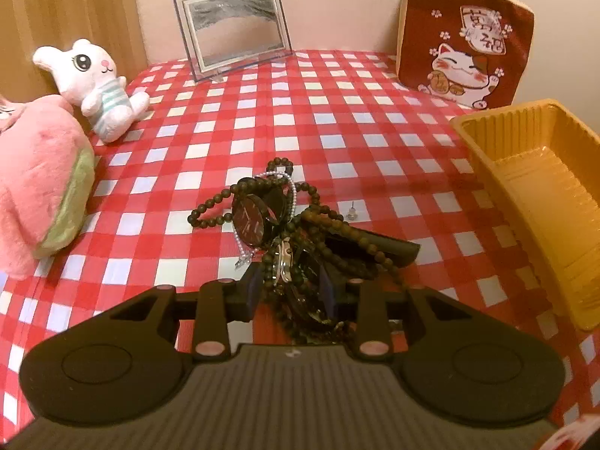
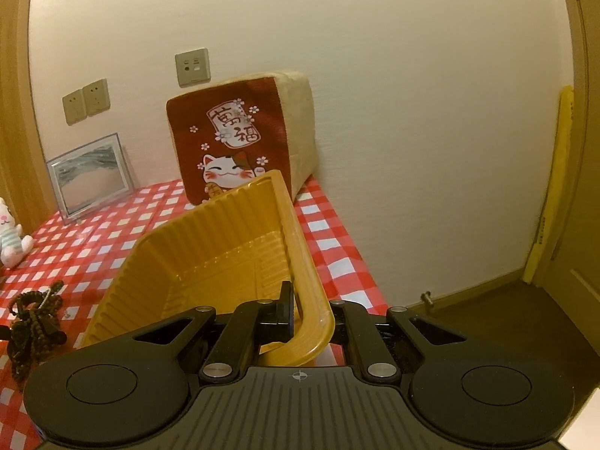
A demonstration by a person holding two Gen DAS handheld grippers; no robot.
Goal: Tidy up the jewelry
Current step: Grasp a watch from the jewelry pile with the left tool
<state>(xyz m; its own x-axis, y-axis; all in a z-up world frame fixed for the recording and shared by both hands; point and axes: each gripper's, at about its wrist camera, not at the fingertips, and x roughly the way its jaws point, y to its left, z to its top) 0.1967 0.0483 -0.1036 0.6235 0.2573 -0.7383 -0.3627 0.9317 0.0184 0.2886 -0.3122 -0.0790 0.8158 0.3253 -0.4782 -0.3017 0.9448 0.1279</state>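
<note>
The left gripper is pinching the tangled jewelry bundle mid-table, jaws partly closed on it. The right gripper is clamping the yellow tray by its near rim, tilting it. Loose bead loops are dangling and could snag or slip; that tiny earring on the right might get left behind.

left wrist: close, angled down over the cloth.
right wrist: close, along the tray toward the wall.
shared: tray, cushion, frame.
</note>
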